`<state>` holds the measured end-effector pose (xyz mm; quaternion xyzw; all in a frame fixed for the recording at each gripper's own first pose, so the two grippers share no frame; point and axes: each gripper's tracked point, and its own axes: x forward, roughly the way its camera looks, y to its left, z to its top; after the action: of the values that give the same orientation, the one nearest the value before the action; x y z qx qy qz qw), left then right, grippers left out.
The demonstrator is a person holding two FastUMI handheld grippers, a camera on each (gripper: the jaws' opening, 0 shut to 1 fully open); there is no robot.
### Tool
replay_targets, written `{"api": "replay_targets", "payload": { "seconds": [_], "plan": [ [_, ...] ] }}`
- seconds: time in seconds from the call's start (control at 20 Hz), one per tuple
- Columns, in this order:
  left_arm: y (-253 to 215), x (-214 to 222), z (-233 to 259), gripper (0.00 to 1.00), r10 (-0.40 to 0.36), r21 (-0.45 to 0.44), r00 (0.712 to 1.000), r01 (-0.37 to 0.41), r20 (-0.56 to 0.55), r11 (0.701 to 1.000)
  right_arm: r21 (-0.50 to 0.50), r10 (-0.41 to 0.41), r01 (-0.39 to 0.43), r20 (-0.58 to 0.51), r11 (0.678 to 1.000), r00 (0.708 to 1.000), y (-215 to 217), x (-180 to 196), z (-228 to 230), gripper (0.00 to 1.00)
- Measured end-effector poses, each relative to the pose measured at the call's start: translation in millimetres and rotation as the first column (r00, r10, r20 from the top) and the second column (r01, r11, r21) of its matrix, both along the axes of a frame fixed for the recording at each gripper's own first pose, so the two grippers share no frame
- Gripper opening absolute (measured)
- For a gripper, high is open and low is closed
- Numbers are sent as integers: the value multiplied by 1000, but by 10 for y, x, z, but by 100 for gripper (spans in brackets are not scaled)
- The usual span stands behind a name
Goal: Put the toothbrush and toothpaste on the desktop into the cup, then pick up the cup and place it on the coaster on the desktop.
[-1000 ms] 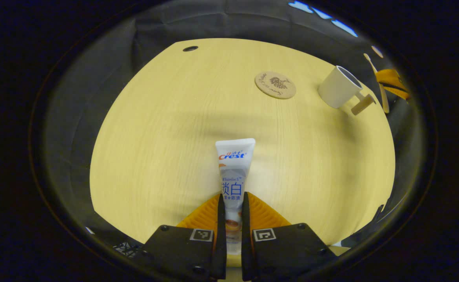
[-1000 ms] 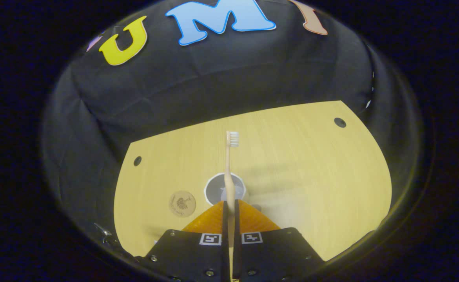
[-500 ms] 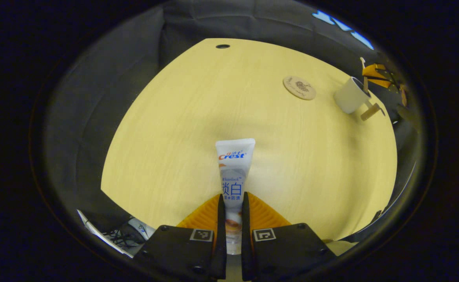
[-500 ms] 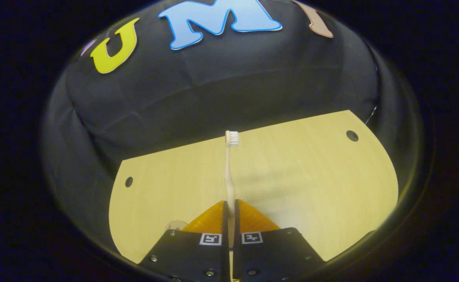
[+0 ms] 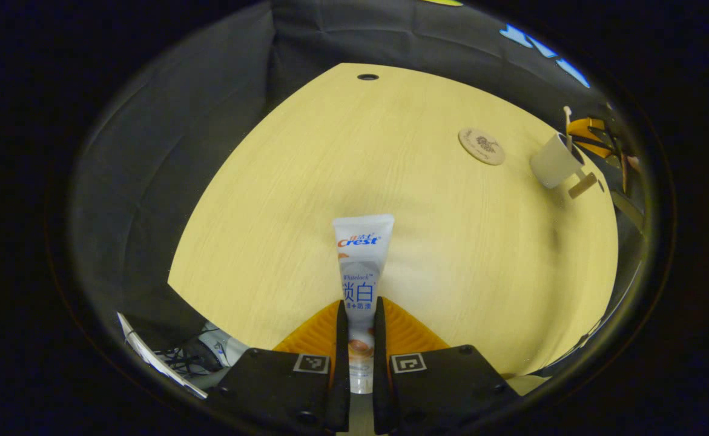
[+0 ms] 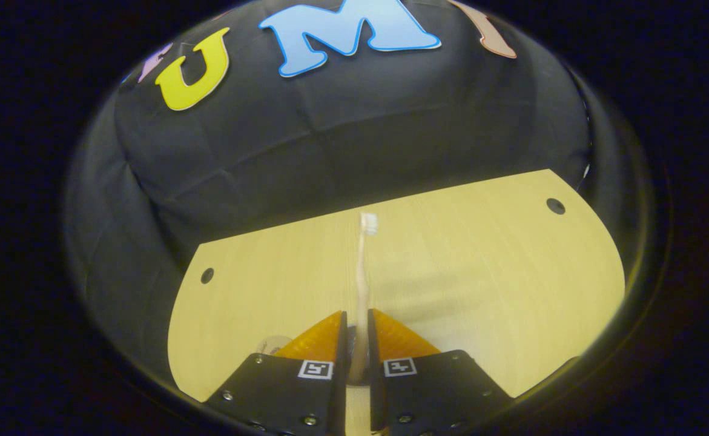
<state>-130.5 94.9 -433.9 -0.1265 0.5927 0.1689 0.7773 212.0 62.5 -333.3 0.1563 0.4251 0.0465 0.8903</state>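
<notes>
Standing between the jaws: toothpaste point(image 5: 361, 266).

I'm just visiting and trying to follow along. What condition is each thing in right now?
toothpaste: clamped between the left gripper fingers, off the desk.
toothbrush: bristles up, standing between the slightly parted right gripper fingers; handle end in the cup in the left gripper view.
cup: upright on the desk, beside the coaster.
coaster: flat, bare.
</notes>
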Motion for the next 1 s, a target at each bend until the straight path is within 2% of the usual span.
{"api": "replay_targets", "payload": {
  "seconds": [0.15,0.2,0.25,0.3,0.65,0.8,1.0],
  "plan": [
    [-122,108,1,23,-31,-10,999,32,16,999,3,14,-14,5,1000,1000,-47,-121,70,16],
    [-146,132,8,23,-42,-11,999,42,22,999,0,13,-13,7,1000,1000,-81,-163,92,20],
    [-166,154,22,23,-48,-11,998,48,27,999,0,11,-11,10,1000,1000,-111,-220,108,20],
    [-180,168,11,23,-54,-12,998,55,34,998,3,5,-5,11,1000,1000,-155,-265,132,16],
    [-337,533,214,23,-135,9,982,135,134,991,4,-25,25,-41,1000,999,-475,-929,32,16],
    [-507,869,408,23,-208,42,953,204,220,978,1,-37,37,-64,999,997,-571,-1246,-13,16],
    [-860,1387,721,23,-342,92,883,330,321,939,-7,-69,69,-75,998,995,-754,-1596,0,16]
  ]
}}
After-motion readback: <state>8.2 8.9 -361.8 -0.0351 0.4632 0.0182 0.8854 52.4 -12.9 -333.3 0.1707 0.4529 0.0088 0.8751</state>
